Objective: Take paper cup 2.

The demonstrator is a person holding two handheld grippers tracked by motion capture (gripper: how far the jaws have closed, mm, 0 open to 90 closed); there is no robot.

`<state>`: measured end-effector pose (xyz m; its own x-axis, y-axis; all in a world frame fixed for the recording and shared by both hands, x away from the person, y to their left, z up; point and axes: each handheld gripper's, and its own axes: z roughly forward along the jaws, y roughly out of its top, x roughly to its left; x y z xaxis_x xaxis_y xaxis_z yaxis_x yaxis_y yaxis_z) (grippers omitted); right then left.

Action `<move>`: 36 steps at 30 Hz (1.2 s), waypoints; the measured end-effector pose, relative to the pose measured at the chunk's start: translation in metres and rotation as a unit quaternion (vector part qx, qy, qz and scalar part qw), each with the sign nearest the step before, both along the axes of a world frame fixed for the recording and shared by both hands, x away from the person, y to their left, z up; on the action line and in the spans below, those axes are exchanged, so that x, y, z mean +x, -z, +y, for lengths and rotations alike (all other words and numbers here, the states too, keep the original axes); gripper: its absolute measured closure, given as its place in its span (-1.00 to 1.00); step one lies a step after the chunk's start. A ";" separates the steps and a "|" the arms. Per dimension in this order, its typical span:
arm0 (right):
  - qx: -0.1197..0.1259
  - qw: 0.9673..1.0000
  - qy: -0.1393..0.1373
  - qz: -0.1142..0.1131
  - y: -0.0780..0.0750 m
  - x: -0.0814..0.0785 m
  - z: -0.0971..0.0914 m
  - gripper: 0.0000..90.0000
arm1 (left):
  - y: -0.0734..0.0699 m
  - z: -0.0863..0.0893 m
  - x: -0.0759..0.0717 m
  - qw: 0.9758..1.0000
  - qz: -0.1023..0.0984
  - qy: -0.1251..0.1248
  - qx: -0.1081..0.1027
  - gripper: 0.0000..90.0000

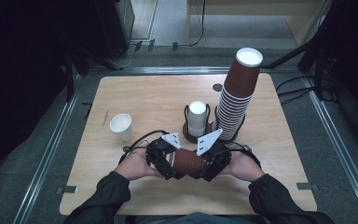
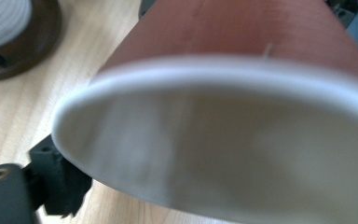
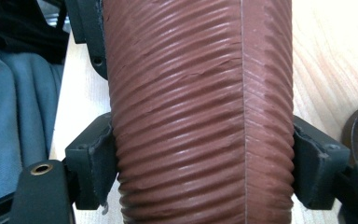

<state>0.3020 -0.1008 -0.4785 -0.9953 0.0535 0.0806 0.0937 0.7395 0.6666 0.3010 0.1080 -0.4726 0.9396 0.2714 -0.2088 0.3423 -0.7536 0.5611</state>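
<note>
Two hand-held grippers meet on one brown ribbed cup [image 1: 189, 161] lying crosswise in front of the cup holder [image 1: 196, 133]: my right hand-held gripper [image 3: 205, 158] clamps its body, my left hand-held gripper [image 1: 168, 161] pinches the rim, mouth facing left.

1. Left gripper [image 1: 171, 164]: black body, grey three-cornered plate with small dark marks.
2. Right gripper [image 1: 208, 163]: black, matching grey plate; worn pads [image 3: 98, 161], brass-coloured screw hole.
3. Black cables [image 1: 140, 140] loop from each gripper.
4. Dark long sleeves [image 1: 105, 196] reach both wrists.
</note>
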 end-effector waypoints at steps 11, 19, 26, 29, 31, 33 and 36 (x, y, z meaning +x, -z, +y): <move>0.014 1.000 0.016 -0.001 -0.005 0.005 -0.012 -0.52 | -0.005 0.015 0.002 0.999 -0.004 -0.013 -0.030 -0.93; 0.043 0.998 0.035 -0.008 -0.015 0.008 -0.026 -0.52 | -0.008 0.028 0.003 0.998 -0.004 -0.036 -0.055 -0.93; 0.068 0.996 0.054 -0.014 -0.022 0.010 -0.039 -0.52 | -0.007 0.033 0.004 0.997 -0.011 -0.046 -0.062 -0.93; 0.080 0.995 0.059 -0.015 -0.024 0.011 -0.043 -0.52 | -0.008 0.034 0.004 0.996 -0.014 -0.051 -0.072 -0.93; 0.091 0.994 0.065 -0.013 -0.025 0.011 -0.045 -0.52 | -0.010 0.035 0.005 0.995 -0.014 -0.055 -0.087 -0.93; 0.099 0.993 0.069 -0.013 -0.026 0.011 -0.047 -0.52 | -0.012 0.035 0.004 0.993 -0.018 -0.060 -0.100 -0.92; 0.116 0.990 0.073 -0.015 -0.027 0.011 -0.047 -0.52 | -0.016 0.034 0.004 0.990 -0.019 -0.065 -0.121 -0.92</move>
